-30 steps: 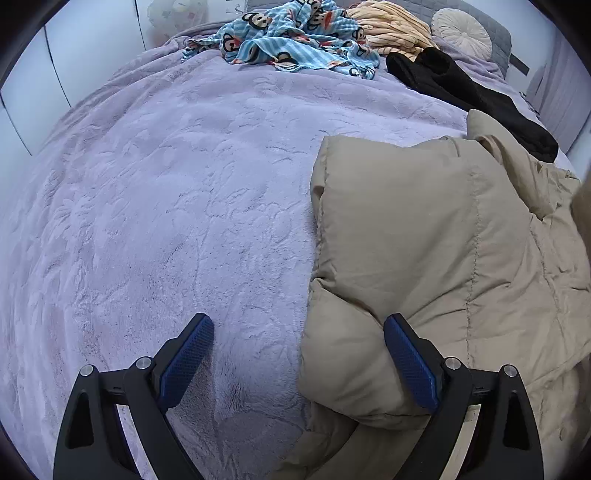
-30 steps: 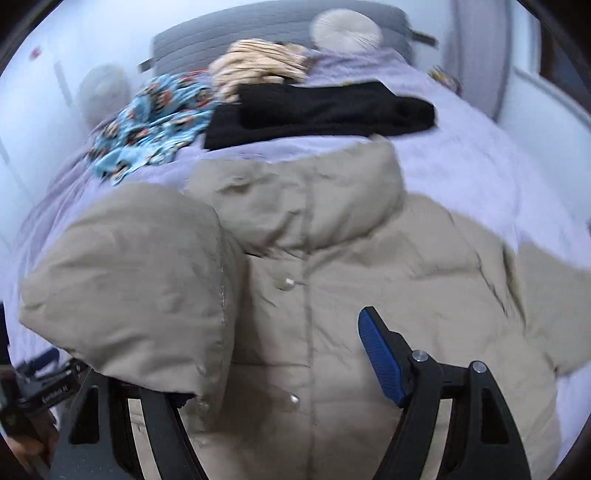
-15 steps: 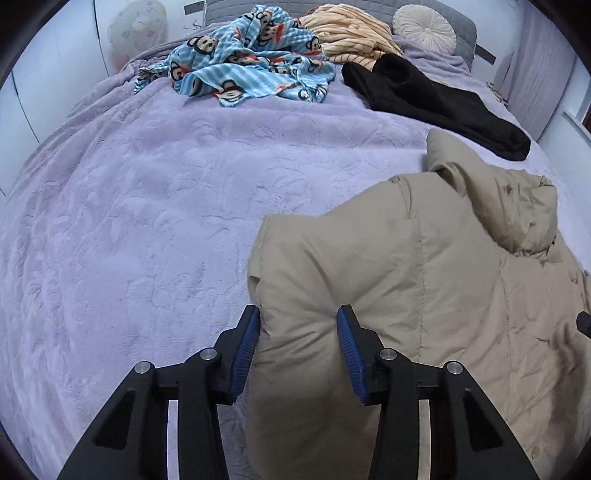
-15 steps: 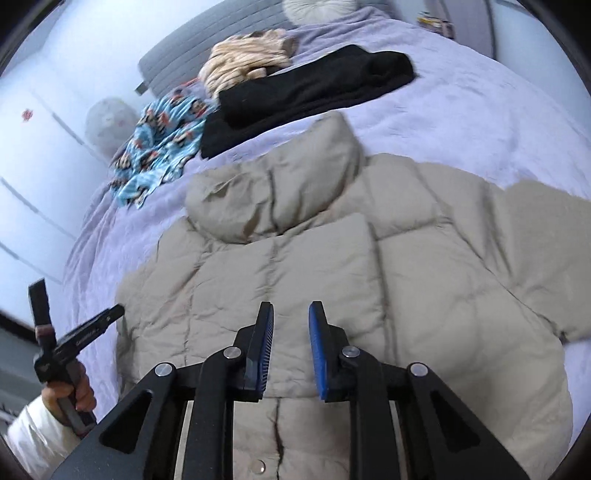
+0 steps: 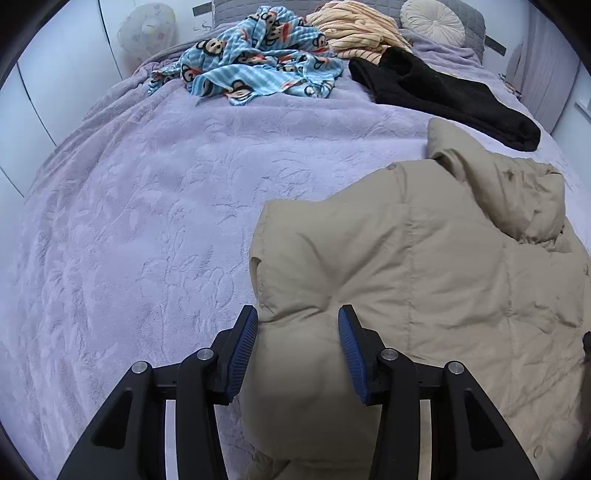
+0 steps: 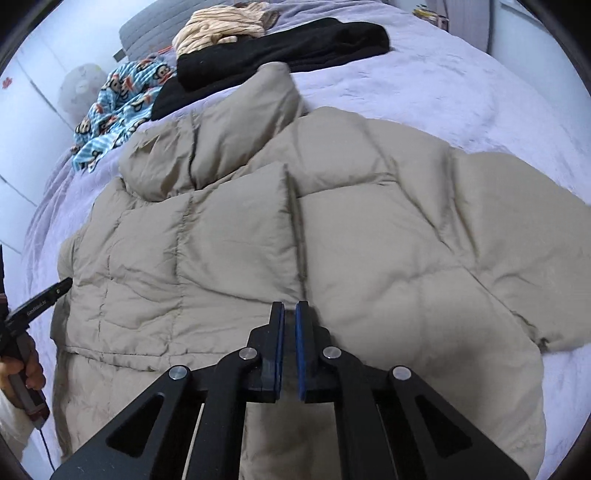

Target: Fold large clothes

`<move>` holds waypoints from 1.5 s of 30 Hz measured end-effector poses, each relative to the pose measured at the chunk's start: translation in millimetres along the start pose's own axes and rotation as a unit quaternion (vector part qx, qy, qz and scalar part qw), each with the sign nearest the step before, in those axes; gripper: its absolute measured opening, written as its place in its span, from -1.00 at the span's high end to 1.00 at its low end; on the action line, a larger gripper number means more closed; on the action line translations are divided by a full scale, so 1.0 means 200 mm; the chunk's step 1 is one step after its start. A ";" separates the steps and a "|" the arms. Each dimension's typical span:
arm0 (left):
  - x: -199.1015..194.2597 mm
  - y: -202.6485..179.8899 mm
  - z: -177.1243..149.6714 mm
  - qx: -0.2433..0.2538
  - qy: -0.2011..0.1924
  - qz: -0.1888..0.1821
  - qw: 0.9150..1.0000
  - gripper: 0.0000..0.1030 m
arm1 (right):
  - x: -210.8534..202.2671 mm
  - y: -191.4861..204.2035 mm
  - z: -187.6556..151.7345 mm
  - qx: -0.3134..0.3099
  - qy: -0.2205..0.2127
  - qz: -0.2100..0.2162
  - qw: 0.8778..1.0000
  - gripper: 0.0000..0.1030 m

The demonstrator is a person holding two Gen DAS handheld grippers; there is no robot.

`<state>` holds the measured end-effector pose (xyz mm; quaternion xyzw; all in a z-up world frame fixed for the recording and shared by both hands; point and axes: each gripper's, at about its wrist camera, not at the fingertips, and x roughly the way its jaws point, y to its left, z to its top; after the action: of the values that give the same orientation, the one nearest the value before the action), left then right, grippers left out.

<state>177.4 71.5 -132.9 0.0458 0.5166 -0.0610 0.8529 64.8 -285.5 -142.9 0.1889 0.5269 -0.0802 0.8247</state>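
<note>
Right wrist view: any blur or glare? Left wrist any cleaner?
Right wrist view: beige puffer jacket motion-smeared along its centre seam, no glare. Left wrist view: sharper; only the jacket bulge between the left hand-held gripper pads is soft. Both: fisheye bowing, dark corners.

This is looking like a bedroom in a home. A wide bed under a lilac embossed plush bedspread (image 5: 155, 229) is stretching away ahead of the tongs, with a grey quilted headboard (image 5: 461, 14) and a round pleated cushion (image 5: 432, 16) sitting at its far end. Loose laundry is lying there too: a blue monkey-print garment (image 5: 258, 55), a peach striped one (image 5: 354, 29) and a black one (image 5: 443, 96). White panelled wardrobe doors (image 5: 55, 81) are standing off to the left.
</note>
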 end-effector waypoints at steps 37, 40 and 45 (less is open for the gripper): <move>-0.05 -0.13 -0.08 -0.017 0.015 0.036 0.999 -0.56 | 0.11 -0.17 0.20 0.066 -0.005 0.067 0.996 0.91; -0.14 -0.24 -0.09 0.005 0.012 0.023 1.000 -0.56 | -0.02 -0.25 0.12 0.077 -0.006 0.077 0.994 0.90; -0.26 -0.49 -0.16 0.027 0.023 -0.033 0.999 -0.56 | -0.17 -0.44 -0.07 0.124 0.008 0.088 0.988 0.69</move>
<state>111.3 -18.6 -103.7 0.0533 0.5355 -0.1018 0.8367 9.0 -362.8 -138.6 0.3359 0.5006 -0.0706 0.7947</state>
